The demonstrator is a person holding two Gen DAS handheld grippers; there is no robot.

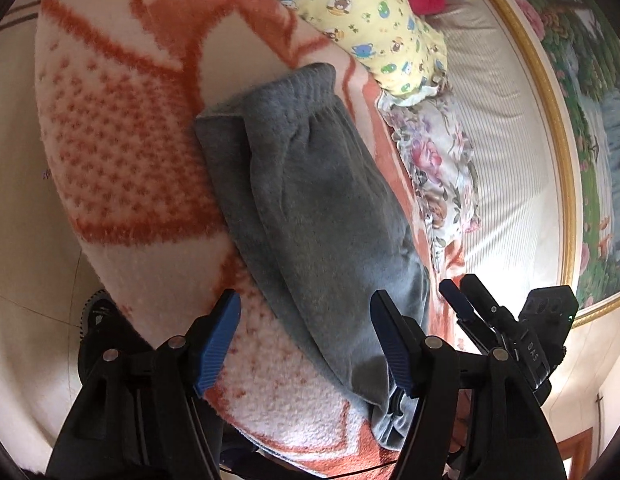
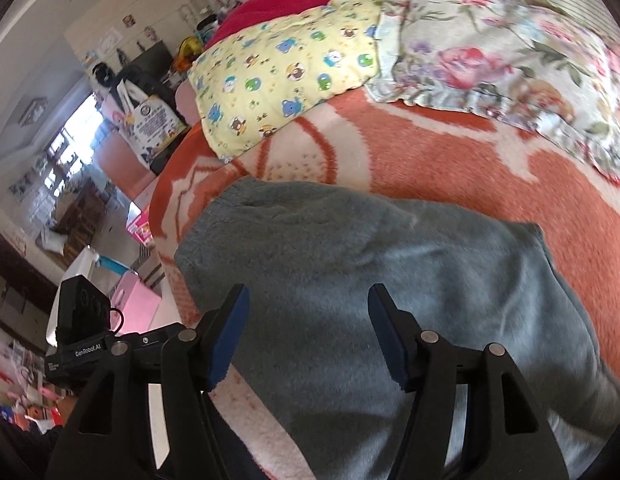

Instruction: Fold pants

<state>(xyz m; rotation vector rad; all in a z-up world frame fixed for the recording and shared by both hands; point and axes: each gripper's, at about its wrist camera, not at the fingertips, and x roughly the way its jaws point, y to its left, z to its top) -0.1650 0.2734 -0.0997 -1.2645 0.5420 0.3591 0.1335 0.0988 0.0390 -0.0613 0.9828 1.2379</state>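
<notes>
Grey fleece pants [image 1: 322, 216] lie folded lengthwise on an orange and white blanket [image 1: 122, 140], elastic waistband at the far end. They also fill the right wrist view [image 2: 382, 292]. My left gripper [image 1: 306, 312] is open and empty, hovering over the near end of the pants. My right gripper [image 2: 308, 304] is open and empty, just above the pants. The right gripper also shows in the left wrist view [image 1: 466, 300], beside the pants' right edge. The left gripper's body shows at the left of the right wrist view [image 2: 86, 336].
A yellow cartoon-print pillow [image 2: 286, 76] and a floral pillow [image 2: 502, 60] lie at the bed's head, with a red cloth [image 2: 286, 4] behind them. A gold-framed picture [image 1: 566, 128] hangs on the wall. The bed edge [image 2: 166, 216] drops to a cluttered floor on the left.
</notes>
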